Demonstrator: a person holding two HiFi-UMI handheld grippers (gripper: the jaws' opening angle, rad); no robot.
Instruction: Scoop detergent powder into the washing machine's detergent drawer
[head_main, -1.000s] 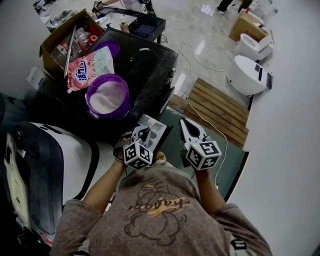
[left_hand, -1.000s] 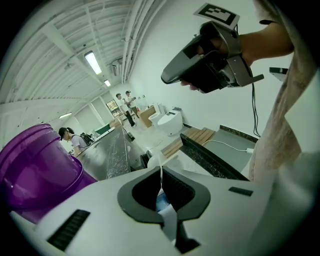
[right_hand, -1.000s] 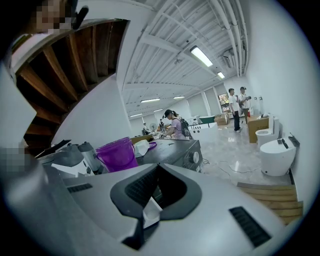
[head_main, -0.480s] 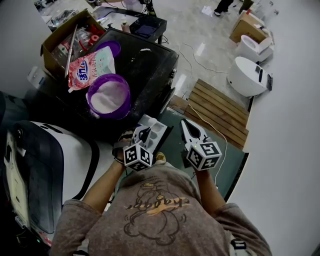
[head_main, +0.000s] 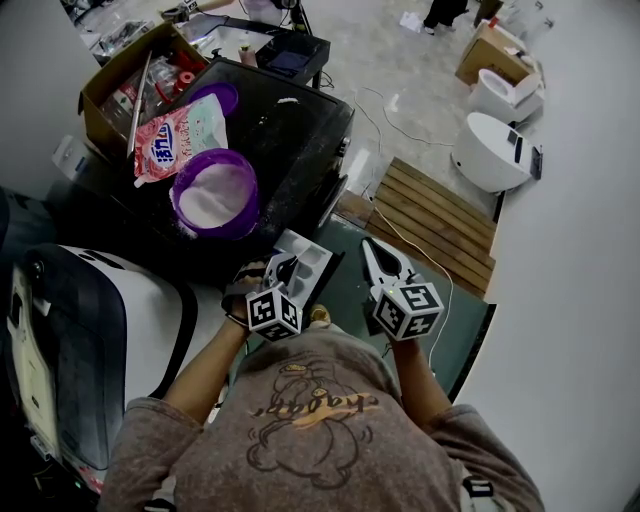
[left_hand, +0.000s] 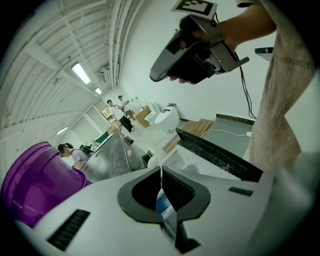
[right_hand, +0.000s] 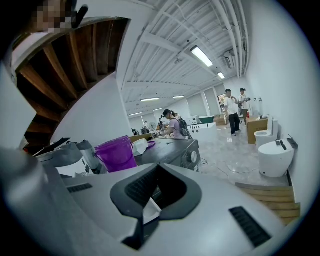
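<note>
The left gripper (head_main: 288, 270) and the right gripper (head_main: 374, 252) both have their jaws clenched, with nothing sure between them. The detergent drawer (head_main: 312, 262) stands open just beside the left one. The powder (head_main: 212, 192) fills the purple tub (head_main: 247, 205), far left. It is probably light and loose and spills easily, so any scoop is best held by its handle and kept level.

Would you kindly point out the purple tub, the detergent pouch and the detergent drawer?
purple tub (right_hand: 116, 154), right gripper view, on its side wall.
detergent pouch (head_main: 182, 135), head view, on the middle of its printed front.
detergent drawer (head_main: 303, 240), head view, on its white far rim.
</note>
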